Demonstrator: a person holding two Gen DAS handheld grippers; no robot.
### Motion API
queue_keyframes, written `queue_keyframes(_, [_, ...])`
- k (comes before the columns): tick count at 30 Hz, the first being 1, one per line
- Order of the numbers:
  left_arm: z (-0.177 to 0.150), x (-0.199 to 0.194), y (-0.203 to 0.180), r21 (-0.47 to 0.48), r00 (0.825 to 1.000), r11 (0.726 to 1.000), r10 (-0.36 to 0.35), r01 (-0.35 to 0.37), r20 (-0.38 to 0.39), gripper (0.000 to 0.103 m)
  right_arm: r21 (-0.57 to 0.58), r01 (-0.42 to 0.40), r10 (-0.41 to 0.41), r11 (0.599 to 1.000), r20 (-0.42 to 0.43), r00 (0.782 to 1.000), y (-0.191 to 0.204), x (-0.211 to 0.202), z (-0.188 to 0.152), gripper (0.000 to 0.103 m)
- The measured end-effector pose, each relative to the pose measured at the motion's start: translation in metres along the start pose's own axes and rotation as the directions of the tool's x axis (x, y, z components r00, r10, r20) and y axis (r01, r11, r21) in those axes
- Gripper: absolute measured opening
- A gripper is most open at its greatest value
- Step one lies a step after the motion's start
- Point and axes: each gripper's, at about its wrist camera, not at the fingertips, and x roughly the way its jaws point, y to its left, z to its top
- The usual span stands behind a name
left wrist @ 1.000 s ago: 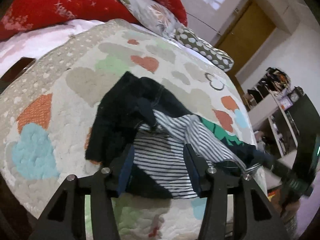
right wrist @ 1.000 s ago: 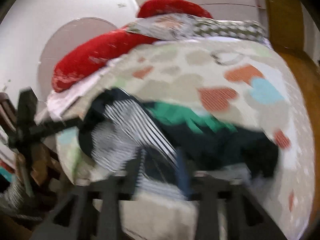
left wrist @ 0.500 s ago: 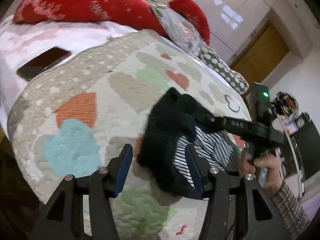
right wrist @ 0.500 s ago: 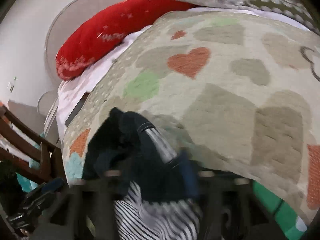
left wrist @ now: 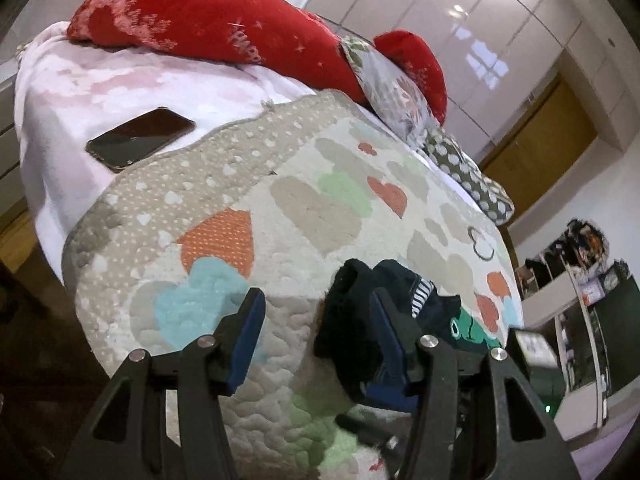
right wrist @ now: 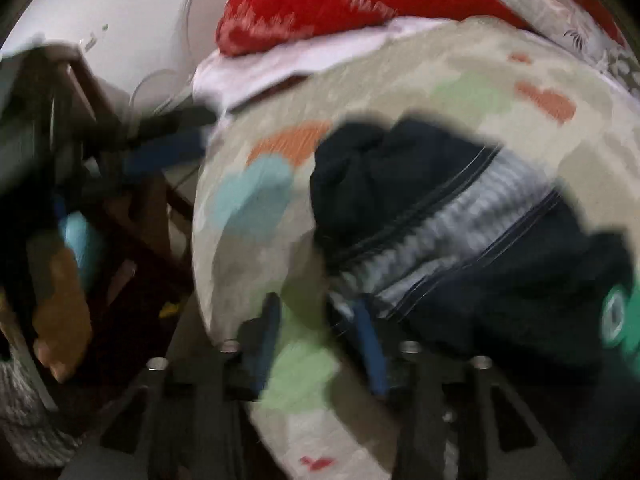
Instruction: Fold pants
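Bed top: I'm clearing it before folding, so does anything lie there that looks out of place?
Yes. A dark phone lies screen-up on the pale sheet near the bed's corner, just past the heart-pattern quilt, away from the bunched clothes.

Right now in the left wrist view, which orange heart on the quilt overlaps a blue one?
The big orange heart near the quilt's left corner: its lower edge meets the light-blue heart. The smaller orange hearts farther up stand clear of any blue.

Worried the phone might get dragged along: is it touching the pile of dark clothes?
Apart. The left wrist view shows the phone on the white sheet, with a wide stretch of heart-patterned quilt between it and the dark clothes.
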Motion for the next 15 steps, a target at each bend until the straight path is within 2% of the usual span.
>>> queue_keyframes(3, [0.001, 0.014, -0.016, 0.045, 1.0, 0.999, 0.0, 0.002, -0.03, 0.054, -0.053, 0.05, -0.049, 0.997, 0.023, 0.999, 0.014, -0.007, -0.019, 0.049])
queue_keyframes(5, [0.0, 0.029, -0.032, 0.087, 0.998, 0.996, -0.009, 0.013, -0.056, 0.054, -0.029, 0.047, -0.046, 0.998, 0.035, 0.998, 0.013, -0.022, -0.033, 0.049])
queue_keyframes(8, [-0.002, 0.055, -0.051, 0.138, 0.996, 0.99, -0.024, 0.036, -0.091, 0.054, 0.022, 0.121, -0.122, 0.992, 0.076, 0.99, -0.002, -0.049, -0.055, 0.049])
queue_keyframes(9, [-0.005, 0.067, -0.056, 0.159, 0.993, 0.987, 0.0, 0.019, -0.119, 0.054, 0.054, 0.141, -0.145, 0.989, 0.089, 0.985, -0.011, -0.06, -0.063, 0.049])
queue_keyframes(11, [-0.018, 0.096, -0.059, 0.177, 0.974, 0.984, 0.076, -0.037, -0.216, 0.054, 0.15, 0.178, -0.197, 0.972, 0.124, 0.972, -0.033, -0.088, -0.083, 0.049])
queue_keyframes(12, [-0.024, 0.105, -0.058, 0.173, 0.964, 0.984, 0.084, -0.041, -0.253, 0.054, 0.209, 0.198, -0.231, 0.958, 0.145, 0.962, -0.046, -0.106, -0.096, 0.049])
queue_keyframes(13, [-0.035, 0.112, -0.06, 0.204, 0.958, 0.976, 0.123, -0.07, -0.259, 0.054, 0.264, 0.221, -0.269, 0.939, 0.164, 0.949, -0.058, -0.123, -0.108, 0.049])
queue_keyframes(15, [-0.046, 0.109, -0.07, 0.293, 0.964, 0.95, 0.175, -0.111, -0.201, 0.055, 0.376, 0.295, -0.387, 0.878, 0.195, 0.901, -0.085, -0.163, -0.134, 0.049])
